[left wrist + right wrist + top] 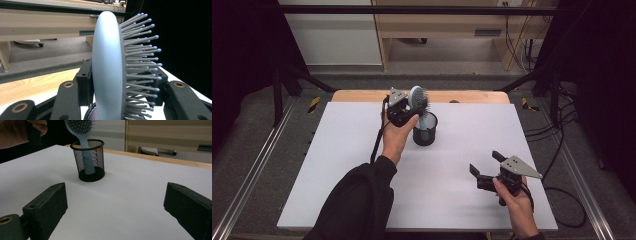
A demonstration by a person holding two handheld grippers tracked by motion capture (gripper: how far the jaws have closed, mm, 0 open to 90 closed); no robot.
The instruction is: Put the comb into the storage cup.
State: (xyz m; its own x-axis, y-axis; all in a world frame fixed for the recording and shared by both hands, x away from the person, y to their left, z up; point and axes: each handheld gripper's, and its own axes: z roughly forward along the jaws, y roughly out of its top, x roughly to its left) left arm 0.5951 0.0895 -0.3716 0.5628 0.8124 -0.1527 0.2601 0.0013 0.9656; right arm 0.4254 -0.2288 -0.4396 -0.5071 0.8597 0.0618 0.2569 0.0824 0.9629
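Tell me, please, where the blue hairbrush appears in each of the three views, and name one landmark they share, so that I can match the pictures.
High view: the hairbrush stands upper centre, handle down in the black mesh cup, at the left gripper.
Left gripper view: its head stands edge-on in the centre, bristles pointing right, between the jaws.
Right gripper view: top left, handle inside the cup.
Shared landmark: the mesh cup, its rim at the bottom of the left gripper view.

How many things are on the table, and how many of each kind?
Hairbrush: 1
Mesh cup: 1
Total: 2
The hairbrush stands handle-down in the black mesh cup, on the white table.
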